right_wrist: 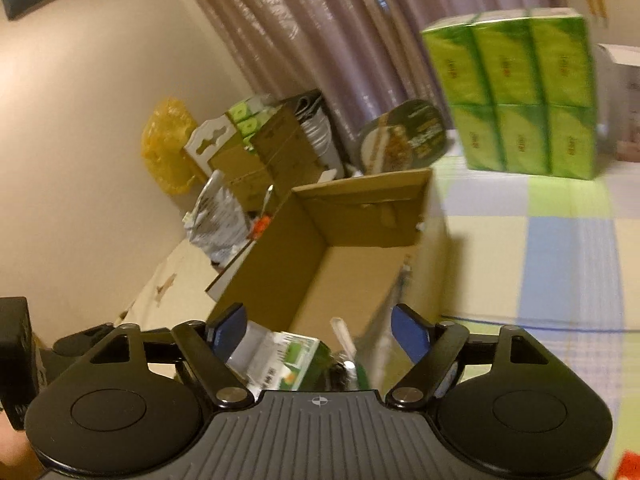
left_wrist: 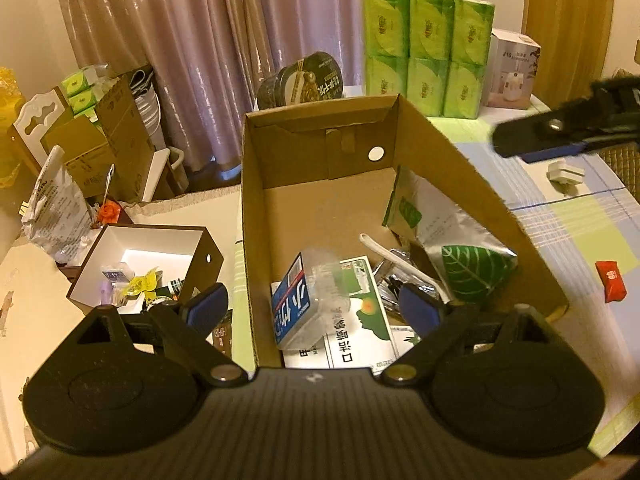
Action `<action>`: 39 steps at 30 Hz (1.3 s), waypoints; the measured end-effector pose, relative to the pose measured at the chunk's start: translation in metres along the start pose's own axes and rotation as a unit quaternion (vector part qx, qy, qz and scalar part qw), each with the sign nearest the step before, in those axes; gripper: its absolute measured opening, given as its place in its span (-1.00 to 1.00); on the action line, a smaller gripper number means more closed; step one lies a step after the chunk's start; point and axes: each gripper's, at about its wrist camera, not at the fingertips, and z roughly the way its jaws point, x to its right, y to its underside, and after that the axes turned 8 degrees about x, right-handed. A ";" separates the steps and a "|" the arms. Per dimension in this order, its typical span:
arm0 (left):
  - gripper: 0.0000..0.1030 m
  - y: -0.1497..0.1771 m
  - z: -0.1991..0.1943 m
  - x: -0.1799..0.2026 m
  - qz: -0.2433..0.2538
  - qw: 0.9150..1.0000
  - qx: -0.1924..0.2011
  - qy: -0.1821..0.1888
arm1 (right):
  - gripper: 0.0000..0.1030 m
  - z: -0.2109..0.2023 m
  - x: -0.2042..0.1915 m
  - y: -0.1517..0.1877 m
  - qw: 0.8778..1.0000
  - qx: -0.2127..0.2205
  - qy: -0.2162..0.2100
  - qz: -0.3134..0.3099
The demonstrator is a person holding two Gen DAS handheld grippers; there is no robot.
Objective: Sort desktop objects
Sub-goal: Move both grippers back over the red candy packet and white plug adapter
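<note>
An open cardboard box (left_wrist: 320, 208) stands on the table. Inside it lie a blue and clear plastic case (left_wrist: 296, 300), a green and white flat packet (left_wrist: 360, 332), a white spoon (left_wrist: 384, 250) and a silver pouch with a green leaf (left_wrist: 468, 260). My left gripper (left_wrist: 314, 306) hovers open over the box's near end, nothing between its fingers. My right gripper (right_wrist: 320, 332) is open and empty above the box (right_wrist: 360, 216), with the packet (right_wrist: 288, 364) and spoon (right_wrist: 344, 340) below it. In the left wrist view the right gripper (left_wrist: 532, 144) shows blurred at the upper right.
A small white-lined box (left_wrist: 208, 252) of small items sits left of the cardboard box. On the checked cloth to the right lie a red packet (left_wrist: 610, 280) and a white plug (left_wrist: 564, 176). Green tissue packs (left_wrist: 426, 48), a white carton (left_wrist: 514, 68) and dark food bowls (left_wrist: 304, 84) stand behind.
</note>
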 end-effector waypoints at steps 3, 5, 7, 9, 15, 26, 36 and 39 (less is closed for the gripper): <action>0.75 -0.002 -0.011 0.008 0.004 1.000 0.009 0.001 | 0.54 -0.025 0.014 0.009 1.000 0.005 0.018 0.008; 0.75 -0.005 -0.019 0.014 0.008 1.000 0.015 0.003 | 0.56 -0.042 0.025 0.018 0.999 0.004 0.029 0.016; 0.75 -0.008 -0.026 0.022 0.013 1.000 0.022 0.005 | 0.57 -0.059 0.037 0.028 0.999 0.004 0.042 0.020; 0.75 -0.011 -0.035 0.030 0.018 0.999 0.030 0.008 | 0.59 -0.078 0.049 0.039 0.998 0.004 0.057 0.024; 0.75 -0.022 -0.064 0.066 0.042 0.997 0.057 0.030 | 0.63 -0.138 0.089 0.081 0.993 0.001 0.110 0.042; 0.75 -0.042 -0.088 0.158 0.114 0.985 0.085 0.101 | 0.63 -0.232 0.150 0.110 0.978 0.032 0.185 0.093; 0.75 -0.035 -0.057 0.240 0.147 0.973 0.066 0.165 | 0.64 -0.253 0.167 0.124 0.973 0.036 0.210 0.092; 0.75 -0.028 -0.043 0.256 0.157 0.971 0.055 0.173 | 0.64 -0.249 0.172 0.132 0.971 0.032 0.215 0.097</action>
